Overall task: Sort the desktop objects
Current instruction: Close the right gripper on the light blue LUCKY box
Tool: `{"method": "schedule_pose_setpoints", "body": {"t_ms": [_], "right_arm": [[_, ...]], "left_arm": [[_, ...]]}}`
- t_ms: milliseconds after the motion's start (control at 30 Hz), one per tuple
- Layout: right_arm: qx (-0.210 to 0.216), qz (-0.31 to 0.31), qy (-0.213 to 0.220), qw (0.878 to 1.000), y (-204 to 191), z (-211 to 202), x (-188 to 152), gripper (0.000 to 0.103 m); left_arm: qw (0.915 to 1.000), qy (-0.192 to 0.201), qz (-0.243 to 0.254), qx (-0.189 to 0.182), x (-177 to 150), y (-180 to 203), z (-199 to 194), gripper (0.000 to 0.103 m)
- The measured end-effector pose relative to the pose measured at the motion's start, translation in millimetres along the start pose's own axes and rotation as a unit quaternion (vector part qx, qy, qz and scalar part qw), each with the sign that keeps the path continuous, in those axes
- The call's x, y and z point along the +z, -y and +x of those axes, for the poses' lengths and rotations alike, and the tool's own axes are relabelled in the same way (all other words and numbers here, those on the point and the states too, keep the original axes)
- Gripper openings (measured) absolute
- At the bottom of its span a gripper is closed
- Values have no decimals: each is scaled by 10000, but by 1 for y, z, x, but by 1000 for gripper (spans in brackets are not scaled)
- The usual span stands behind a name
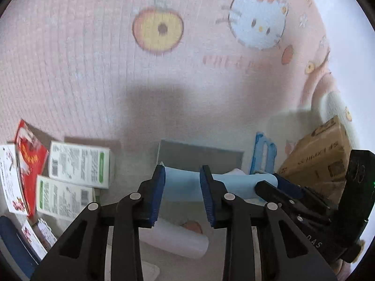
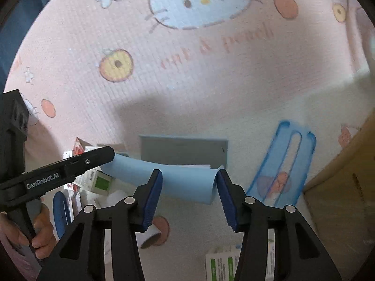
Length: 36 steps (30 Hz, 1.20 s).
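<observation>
We record a table [image 1: 82,53] covered by a pink cartoon-print mat, a cat face and fruit motifs printed on it. At the left in the left wrist view lie a red booklet [image 1: 29,159] and two white boxes with green labels [image 1: 79,164], side by side. Further right a grey flat panel [image 1: 199,152] lies on the mat, then a blue plastic frame [image 1: 263,154], then a brown cardboard box [image 1: 321,154] at the right edge.

A light blue sheet [image 2: 178,178], bowed into a curl, hangs above the table in front of the grey panel. The left gripper [image 1: 181,194] points steeply down and is clamped on the sheet's left end, jaws about half apart. The right gripper [image 2: 189,196] likewise points down, jaws about half apart, pads pressed on the sheet's right end. A hand [image 2: 39,231] grasps the left gripper's handle
</observation>
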State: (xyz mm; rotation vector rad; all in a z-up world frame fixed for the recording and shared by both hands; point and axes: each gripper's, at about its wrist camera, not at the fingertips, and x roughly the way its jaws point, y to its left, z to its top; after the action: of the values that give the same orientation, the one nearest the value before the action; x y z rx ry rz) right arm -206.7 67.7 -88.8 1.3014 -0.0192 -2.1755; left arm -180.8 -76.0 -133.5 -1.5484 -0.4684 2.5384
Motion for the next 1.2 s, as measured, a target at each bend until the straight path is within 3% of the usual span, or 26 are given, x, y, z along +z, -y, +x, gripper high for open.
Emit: {"method": "schedule_pose_setpoints", "body": {"t_ms": [200, 333, 567, 767, 933, 967, 1000, 1033, 1200], "right_arm": [[573, 735, -510, 9943, 30, 26, -35, 46], [803, 824, -701, 9909, 37, 24, -47, 46], [637, 563, -788, 9933, 30, 11, -41, 46], [467, 721, -695, 9939, 35, 6, -27, 46], [377, 956, -522, 9933, 47, 8, -8, 46], [445, 949, -457, 9934, 49, 10, -2, 43], [545, 872, -432, 9938, 50, 12, 2, 28], [595, 751, -442, 9944, 48, 15, 6, 20], [80, -50, -821, 9966, 24, 41, 17, 18]], "left_arm": [[9983, -498, -304, -79, -18, -20, 28, 34], [9975, -708, -50, -55, -24, -24, 29, 34], [9958, -904, 130, -4, -26, -21, 20, 34], [9974, -664, 283, 65, -4, -18, 8, 36], [9982, -586, 130, 41, 18, -20, 24, 36], [9982, -592, 122, 29, 22, -21, 30, 36], [9978, -639, 140, 49, 25, -21, 36, 36], [9972, -714, 173, 112, 28, -20, 41, 36], [9931, -1081, 391, 221, 27, -17, 64, 24]]}}
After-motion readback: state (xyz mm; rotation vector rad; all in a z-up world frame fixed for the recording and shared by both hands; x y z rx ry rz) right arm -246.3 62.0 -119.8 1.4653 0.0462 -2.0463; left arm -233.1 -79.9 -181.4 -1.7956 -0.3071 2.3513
